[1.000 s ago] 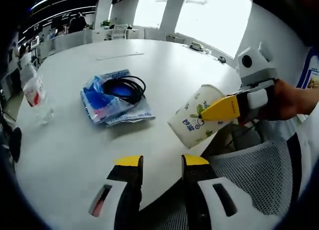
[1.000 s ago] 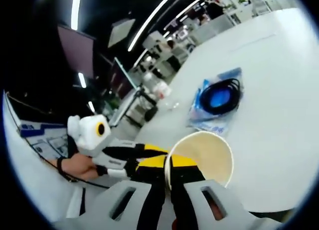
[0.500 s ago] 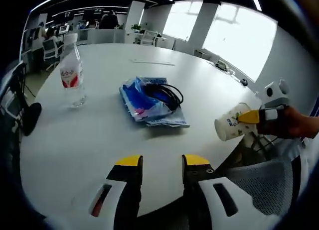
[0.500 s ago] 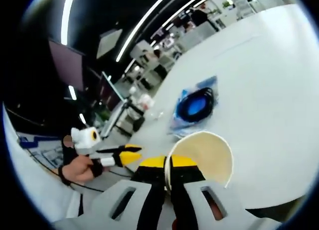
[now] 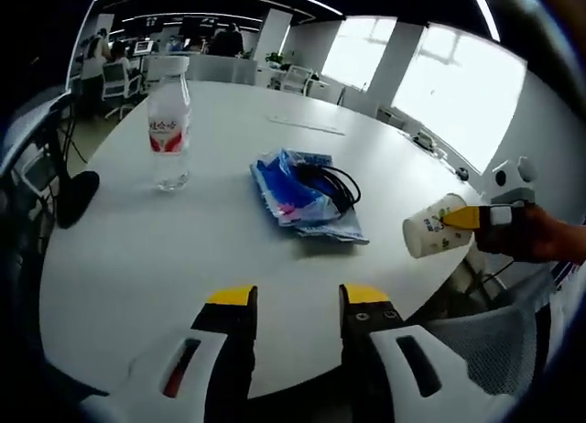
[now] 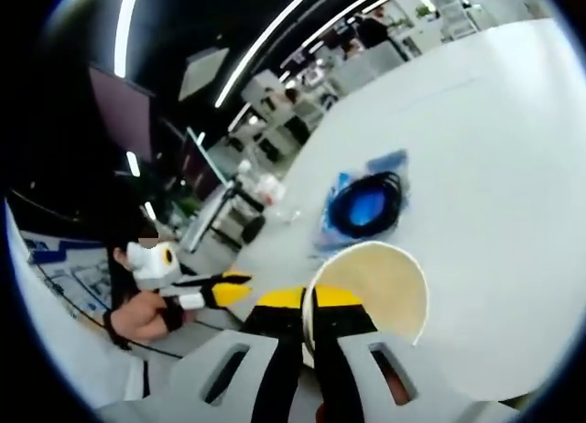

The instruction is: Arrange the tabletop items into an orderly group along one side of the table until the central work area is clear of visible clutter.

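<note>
- My right tool (image 6: pixel 311 327) pinches the rim of a paper cup (image 6: pixel 366 290); one jaw sits inside the rim, the other outside.
- In the left gripper view the paper cup (image 5: pixel 432 238) hangs tilted on its side, off the counter (image 5: pixel 137 258) and just past its right edge.
- My left tool (image 5: pixel 295 304) is spread and holds nothing; it hovers over the near edge of the counter.
- Water bottle (image 5: pixel 169 121) stands upright toward the far left, apart from the rest.
- Blue plastic packet (image 5: pixel 302 199) with a coiled black cable (image 5: pixel 334 180) on top lies mid-counter.
- Judgement: early stage. Centre is cluttered; cup, packet with cable and bottle are not yet grouped along one side.
</note>
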A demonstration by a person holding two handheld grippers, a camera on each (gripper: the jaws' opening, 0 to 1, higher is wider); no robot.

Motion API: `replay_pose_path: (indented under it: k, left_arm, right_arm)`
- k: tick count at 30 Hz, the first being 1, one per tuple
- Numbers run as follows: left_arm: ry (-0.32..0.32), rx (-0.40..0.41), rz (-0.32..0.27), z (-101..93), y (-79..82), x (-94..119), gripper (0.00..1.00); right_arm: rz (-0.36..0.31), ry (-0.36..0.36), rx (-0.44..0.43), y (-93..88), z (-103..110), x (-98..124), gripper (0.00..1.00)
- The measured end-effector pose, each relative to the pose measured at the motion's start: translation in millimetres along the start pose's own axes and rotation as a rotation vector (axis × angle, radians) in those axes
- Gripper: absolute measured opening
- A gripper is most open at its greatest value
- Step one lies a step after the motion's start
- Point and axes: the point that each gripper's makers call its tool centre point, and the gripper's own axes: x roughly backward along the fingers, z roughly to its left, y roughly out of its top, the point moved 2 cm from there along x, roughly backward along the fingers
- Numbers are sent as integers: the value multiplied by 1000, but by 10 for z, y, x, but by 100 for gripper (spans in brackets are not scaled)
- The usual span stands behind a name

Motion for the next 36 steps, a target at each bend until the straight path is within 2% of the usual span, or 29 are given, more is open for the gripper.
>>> replay_pose_path:
  k: [1,3,7,15,21,30,36]
  left_arm:
    - [14,-35,9,17,-11,9,36]
    - [12,-48,9,8,-17,12,37]
    - [17,-5,-11,64,-25,39,37]
    - [29,-13,-15,144,-36,100,40]
    - [27,-5,-46,149,26,101,42]
    - [4,-8,-43,94,14,69,42]
    - [-4,-12,-42,83,-1,66,42]
  right_arm:
    - [6,4,9,14,32,-41,0]
    - [20,11,28,26,83,-102,0]
    - [59,34,80,48,196,-263,0]
    - [133,77,174,88,403,-579,0]
    - [187,110,256,92,542,-773,0]
    - [252,135,362,94,668,-983,0]
    - [304,139,433,91,664,-1091,0]
